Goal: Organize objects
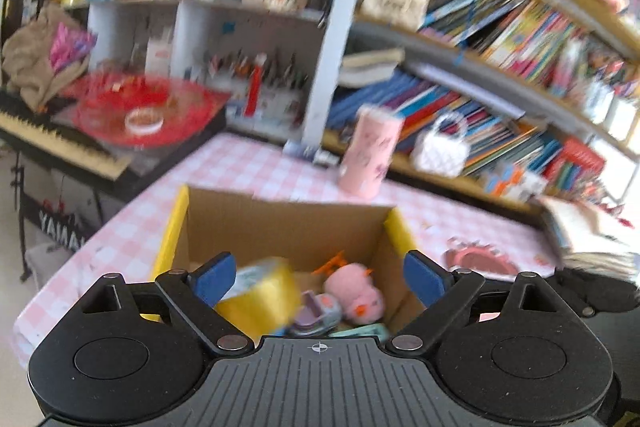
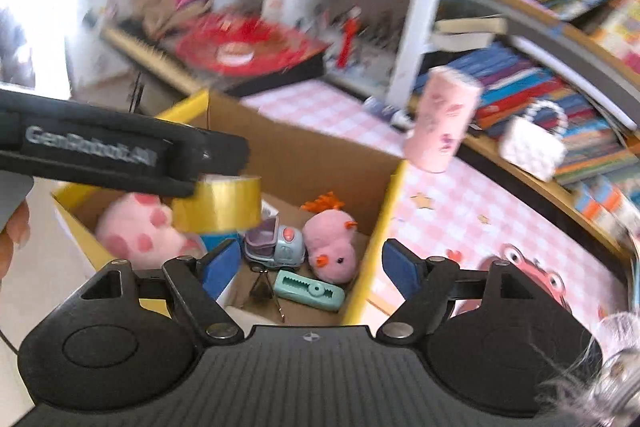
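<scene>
Two grippers hang over your cardboard box (image 2: 304, 155), which sits on the pink checked bench (image 2: 460, 227). Your left gripper (image 1: 320, 277) and right gripper (image 2: 310, 263) both stand wide apart with nothing between the blue pads.

Inside the box, at the left, lies a large spotted pink plush (image 2: 136, 227): soft and light, so pinch it across the body. Next to it the gold tape roll (image 2: 218, 203) is stiff and glossy, likely slippery; take it across its flat faces.

Right of that, the pink chick plush (image 2: 334, 247) will squash easily. The little toy car (image 2: 276, 245) is hard plastic, the teal clip (image 2: 310, 291) smaller still.

On the bench beyond the box, a pink cup (image 2: 444, 119) stands upright; blur hides whether it is rigid.
</scene>
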A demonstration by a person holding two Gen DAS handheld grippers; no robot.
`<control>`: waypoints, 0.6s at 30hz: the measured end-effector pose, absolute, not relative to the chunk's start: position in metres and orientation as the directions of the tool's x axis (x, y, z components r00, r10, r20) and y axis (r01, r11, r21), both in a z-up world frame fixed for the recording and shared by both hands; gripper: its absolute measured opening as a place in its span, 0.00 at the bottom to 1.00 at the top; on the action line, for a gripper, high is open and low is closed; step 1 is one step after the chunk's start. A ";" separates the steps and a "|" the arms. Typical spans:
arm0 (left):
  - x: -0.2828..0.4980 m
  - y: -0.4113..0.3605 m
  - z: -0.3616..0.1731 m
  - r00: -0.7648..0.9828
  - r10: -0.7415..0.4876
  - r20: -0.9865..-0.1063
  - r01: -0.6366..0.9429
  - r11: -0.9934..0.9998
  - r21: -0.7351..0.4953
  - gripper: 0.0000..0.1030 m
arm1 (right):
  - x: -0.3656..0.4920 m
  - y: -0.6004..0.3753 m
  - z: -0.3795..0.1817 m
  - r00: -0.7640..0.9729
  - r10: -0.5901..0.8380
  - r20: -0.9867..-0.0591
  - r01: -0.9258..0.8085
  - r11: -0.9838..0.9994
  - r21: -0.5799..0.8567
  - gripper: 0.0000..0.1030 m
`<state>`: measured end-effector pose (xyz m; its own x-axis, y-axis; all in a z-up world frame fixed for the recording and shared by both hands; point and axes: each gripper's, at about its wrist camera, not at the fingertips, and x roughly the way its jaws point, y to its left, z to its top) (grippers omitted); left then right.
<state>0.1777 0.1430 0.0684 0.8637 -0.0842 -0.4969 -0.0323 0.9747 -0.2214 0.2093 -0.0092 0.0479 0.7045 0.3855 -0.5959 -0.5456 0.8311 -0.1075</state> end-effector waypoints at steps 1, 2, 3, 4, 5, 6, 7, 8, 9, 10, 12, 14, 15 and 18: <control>0.167 0.140 0.074 0.875 -0.092 -0.475 -0.017 0.975 -0.221 0.92 | 0.198 -0.015 0.051 0.718 0.378 -0.584 -0.526 0.844 -0.100 0.76; 0.158 0.138 0.078 0.882 -0.096 -0.461 -0.008 0.976 -0.218 0.94 | 0.188 -0.020 0.053 0.730 0.369 -0.575 -0.508 0.856 -0.097 0.76; 0.150 0.136 0.080 0.888 -0.097 -0.450 -0.002 0.977 -0.215 0.95 | 0.177 -0.026 0.055 0.742 0.357 -0.568 -0.489 0.867 -0.095 0.76; 0.141 0.134 0.081 0.893 -0.098 -0.439 0.003 0.977 -0.214 0.96 | 0.165 -0.031 0.056 0.755 0.341 -0.560 -0.465 0.881 -0.090 0.76; 0.132 0.132 0.082 0.897 -0.101 -0.430 0.008 0.977 -0.213 0.96 | 0.157 -0.035 0.056 0.765 0.327 -0.555 -0.443 0.893 -0.084 0.76; 0.124 0.131 0.081 0.899 -0.103 -0.426 0.012 0.977 -0.212 0.96 | 0.148 -0.041 0.056 0.773 0.313 -0.551 -0.420 0.904 -0.076 0.77; 0.116 0.130 0.079 0.899 -0.101 -0.427 0.011 0.978 -0.209 0.96 | 0.137 -0.047 0.056 0.784 0.294 -0.547 -0.391 0.918 -0.067 0.77; 0.109 0.127 0.077 0.898 -0.095 -0.429 0.006 0.979 -0.204 0.97 | 0.129 -0.053 0.054 0.793 0.275 -0.543 -0.364 0.930 -0.060 0.77; 0.101 0.125 0.074 0.898 -0.089 -0.431 0.002 0.980 -0.199 0.97 | 0.120 -0.058 0.052 0.802 0.253 -0.541 -0.332 0.942 -0.053 0.77; 0.095 0.122 0.070 0.895 -0.080 -0.438 -0.006 0.982 -0.191 0.97 | 0.111 -0.063 0.049 0.810 0.230 -0.540 -0.300 0.953 -0.045 0.77; 0.084 0.115 0.061 0.885 -0.053 -0.463 -0.029 0.985 -0.169 0.97 | 0.094 -0.074 0.043 0.820 0.180 -0.543 -0.233 0.972 -0.029 0.77; 0.074 0.107 0.052 0.871 -0.036 -0.491 -0.040 0.989 -0.142 0.97 | 0.078 -0.083 0.034 0.821 0.127 -0.557 -0.165 0.986 -0.018 0.77; 0.069 0.105 0.047 0.864 -0.034 -0.502 -0.039 0.990 -0.134 0.97 | 0.072 -0.086 0.030 0.820 0.106 -0.563 -0.136 0.991 -0.011 0.77; 0.058 0.095 0.033 0.837 -0.037 -0.545 -0.026 0.994 -0.107 0.97 | 0.053 -0.096 0.020 0.814 0.051 -0.578 -0.060 0.998 0.004 0.77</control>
<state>0.0576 0.0948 0.0333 0.8374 -0.0367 -0.5454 -0.0262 0.9939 -0.1071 0.0527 -0.0964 0.0201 0.8141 0.0513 -0.5785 -0.0599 0.9982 0.0042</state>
